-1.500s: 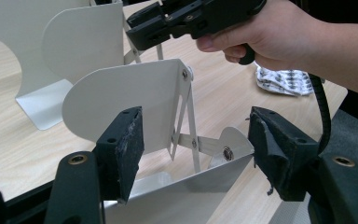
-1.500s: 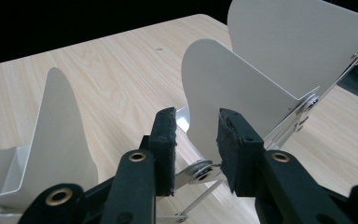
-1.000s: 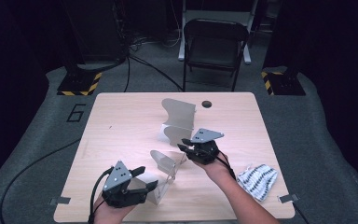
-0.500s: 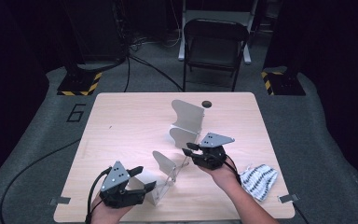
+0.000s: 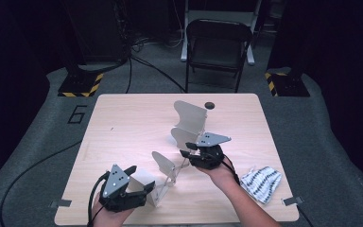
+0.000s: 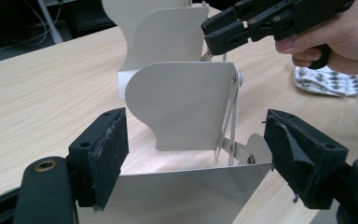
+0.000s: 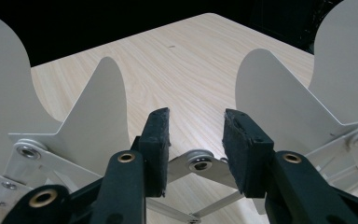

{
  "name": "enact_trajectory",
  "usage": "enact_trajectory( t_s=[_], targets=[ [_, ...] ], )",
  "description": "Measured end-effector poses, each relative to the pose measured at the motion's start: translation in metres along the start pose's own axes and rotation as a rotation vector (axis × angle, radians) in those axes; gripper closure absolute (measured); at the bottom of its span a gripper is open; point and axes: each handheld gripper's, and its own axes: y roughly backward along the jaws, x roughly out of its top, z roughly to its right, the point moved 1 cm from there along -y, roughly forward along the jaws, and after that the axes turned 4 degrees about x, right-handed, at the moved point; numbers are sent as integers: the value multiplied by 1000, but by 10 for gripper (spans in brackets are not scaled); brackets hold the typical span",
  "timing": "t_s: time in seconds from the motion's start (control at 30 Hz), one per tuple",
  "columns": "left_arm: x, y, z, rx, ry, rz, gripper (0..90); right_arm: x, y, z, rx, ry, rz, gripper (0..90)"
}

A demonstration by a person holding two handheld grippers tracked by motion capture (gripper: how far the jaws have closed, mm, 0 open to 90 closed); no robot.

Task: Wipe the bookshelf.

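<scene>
Expandable metal file rack (image 5: 182,142) stretched diagonally across surface (image 5: 123,123), near-left to far-right, dividers upright. Left gripper (image 5: 134,189) open around near end plate; right gripper (image 5: 189,153) open over linkage, both just widening.

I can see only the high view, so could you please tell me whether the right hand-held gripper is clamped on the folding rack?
Observer: No. In the right gripper view, the right hand-held gripper has its jaws apart on either side of a rivet in the folding rack's linkage. The pads are clear of it, and the jaws have just been opening.
Operator: Thank you. Is the left one gripping anything?
Observer: No. In the left gripper view, the left hand-held gripper straddles the rack's end plate without squeezing it. Its jaws have also just been opening.
</scene>
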Motion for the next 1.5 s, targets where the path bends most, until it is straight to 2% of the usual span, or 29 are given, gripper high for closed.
enact_trajectory(
  t_s=[0.03,0.07,0.17,0.23,0.33,0.43,0.53,0.67,0.77,0.97,1.13,1.37,1.5],
  targets=[
    [0,1,-2,1,1,-6,225,0,-1,0,3,0,-2,610],
    [-1,0,-3,19,5,7,225,1,-2,0,2,-2,0,611],
    [0,0,-8,19,0,-4,224,2,-4,-1,4,6,-4,609],
    [1,-1,-13,35,-7,-6,224,3,-5,0,1,10,-5,604],
    [2,-5,-22,47,6,4,226,5,-7,0,-9,-5,2,581],
    [4,-8,-31,50,-2,-11,229,7,-10,2,-3,-23,1,562],
    [5,-10,-36,69,5,-13,228,9,-13,3,-2,-24,5,539],
    [4,-4,-29,126,16,7,231,9,-16,4,-5,-48,3,497],
    [2,3,-26,155,24,25,224,9,-16,5,-7,-40,4,477],
    [-4,9,-24,140,106,20,173,8,-14,7,-13,-68,8,428],
    [-6,1,-19,176,134,22,111,8,-15,8,-2,-65,0,426],
    [-5,-10,-17,169,142,-1,101,6,-17,8,27,-46,-13,450],
    [-6,-13,-20,197,142,-5,148,5,-17,7,28,-37,-10,455]
  ],
)
